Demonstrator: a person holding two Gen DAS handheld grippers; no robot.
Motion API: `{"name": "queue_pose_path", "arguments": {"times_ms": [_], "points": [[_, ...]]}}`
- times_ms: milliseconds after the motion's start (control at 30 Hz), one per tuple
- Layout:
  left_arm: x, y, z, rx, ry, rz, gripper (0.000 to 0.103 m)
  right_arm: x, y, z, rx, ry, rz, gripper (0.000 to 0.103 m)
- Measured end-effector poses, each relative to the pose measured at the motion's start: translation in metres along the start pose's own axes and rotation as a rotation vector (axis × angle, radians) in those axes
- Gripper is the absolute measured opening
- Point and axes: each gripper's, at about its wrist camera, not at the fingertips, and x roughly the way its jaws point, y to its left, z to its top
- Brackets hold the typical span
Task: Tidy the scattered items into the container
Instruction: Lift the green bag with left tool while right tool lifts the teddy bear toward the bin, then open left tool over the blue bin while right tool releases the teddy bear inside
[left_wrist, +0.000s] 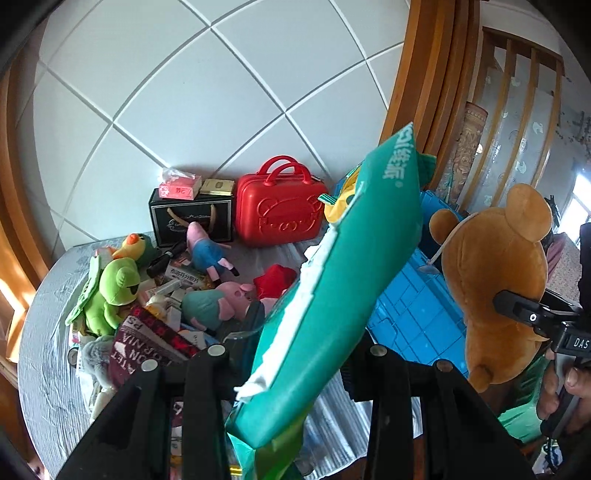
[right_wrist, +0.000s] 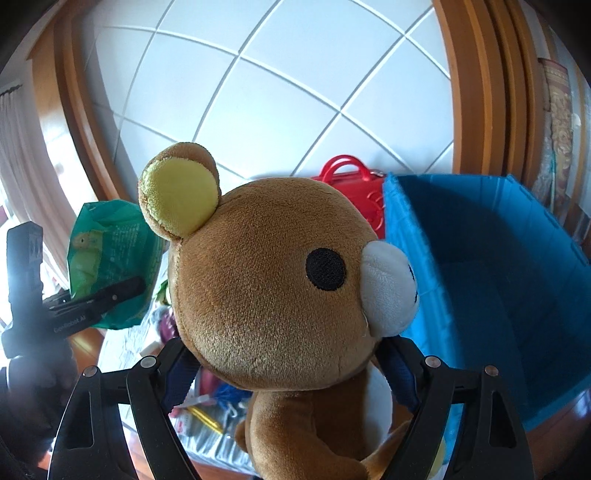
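Note:
My left gripper (left_wrist: 295, 354) is shut on a green tissue pack (left_wrist: 343, 273) and holds it tilted in the air above the table; the pack also shows in the right wrist view (right_wrist: 110, 258). My right gripper (right_wrist: 284, 354) is shut on a brown plush bear (right_wrist: 269, 288) at its neck, held up beside the blue crate (right_wrist: 498, 280). The bear (left_wrist: 498, 273) and the right gripper (left_wrist: 532, 317) show at the right of the left wrist view, above the crate (left_wrist: 417, 310). The crate's inside looks dark blue and bare.
On the round grey table (left_wrist: 48, 325) lies a pile: a green frog plush (left_wrist: 114, 291), pig plushes (left_wrist: 218, 299), boxes and a dark red cloth (left_wrist: 147, 343). A red toy suitcase (left_wrist: 280, 210) and a black box (left_wrist: 188, 218) stand by the tiled wall.

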Motion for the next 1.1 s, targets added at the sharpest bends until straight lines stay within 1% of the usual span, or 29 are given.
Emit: {"name": "queue_pose_path", "arguments": {"times_ms": [133,233,333,467,633,833,1100], "points": [[0.018,-0.051,0.019,0.026,-0.012,-0.017,0.036,-0.013,-0.045,0.018,0.003,-0.016,-0.007,0.086],[0.036,-0.086,0.03,0.051,-0.01,-0.014,0.036,-0.022,-0.075,0.03,-0.001,-0.027,-0.018,0.086],[0.054,-0.115,0.038,0.047,0.004,-0.028,0.036,-0.028,-0.101,0.037,0.005,-0.029,-0.024,0.086],[0.071,-0.153,0.05,0.069,0.001,-0.05,0.036,-0.038,-0.131,0.043,0.021,-0.031,-0.035,0.086],[0.096,-0.198,0.064,0.101,0.01,-0.078,0.036,-0.05,-0.165,0.045,0.045,-0.026,-0.065,0.086],[0.125,-0.248,0.075,0.143,0.033,-0.13,0.036,-0.072,-0.205,0.041,0.087,-0.021,-0.126,0.086],[0.154,-0.293,0.088,0.214,0.066,-0.168,0.036,-0.09,-0.246,0.031,0.154,-0.019,-0.188,0.086]]}}
